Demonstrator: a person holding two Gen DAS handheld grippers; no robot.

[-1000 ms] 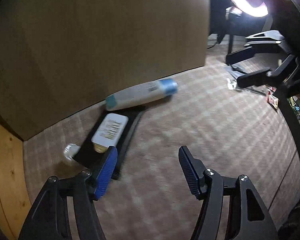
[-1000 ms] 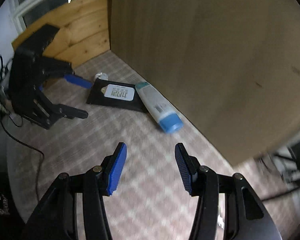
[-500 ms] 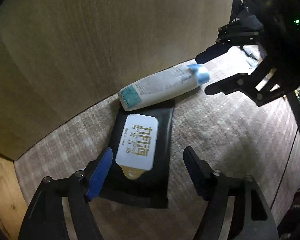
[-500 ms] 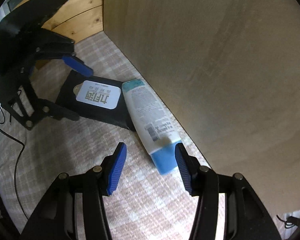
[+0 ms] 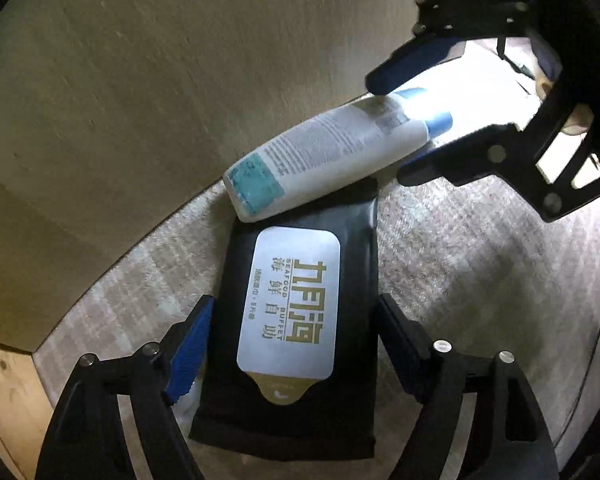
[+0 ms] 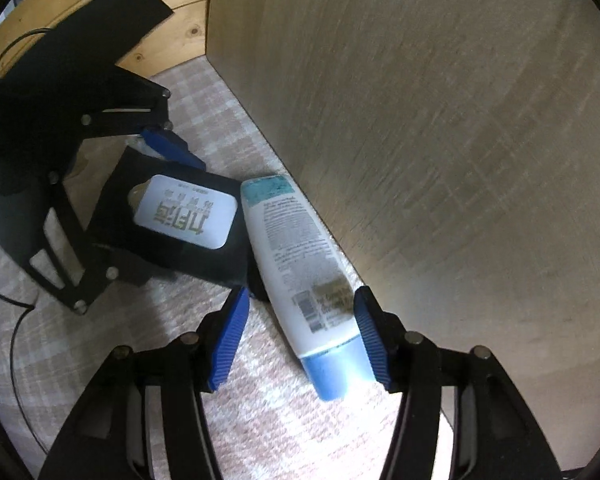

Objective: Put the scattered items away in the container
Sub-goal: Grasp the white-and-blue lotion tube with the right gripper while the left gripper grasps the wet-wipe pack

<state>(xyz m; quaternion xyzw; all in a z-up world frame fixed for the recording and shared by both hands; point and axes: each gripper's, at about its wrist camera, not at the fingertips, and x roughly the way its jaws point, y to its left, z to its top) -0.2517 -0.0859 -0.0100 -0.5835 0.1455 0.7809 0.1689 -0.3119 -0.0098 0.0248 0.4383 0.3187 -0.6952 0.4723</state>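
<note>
I am straddling the black wipes pack (image 5: 300, 320) at lower centre with my left gripper (image 5: 296, 344), jaws wide. My right gripper (image 6: 300, 336) is flanking the white bottle (image 6: 296, 256), also wide. The bottle is lying against a tall board (image 6: 440, 120) and overlapping the pack's far end on the checked cloth (image 5: 480, 280).

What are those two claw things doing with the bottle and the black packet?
Someone is tidying up with two grabbers. The left gripper is open around the black wipes pack, one finger on each side. The right gripper is open around the blue-capped end of the white bottle. Both things lie on the checked cloth beside a tall box. Nothing is lifted.
</note>
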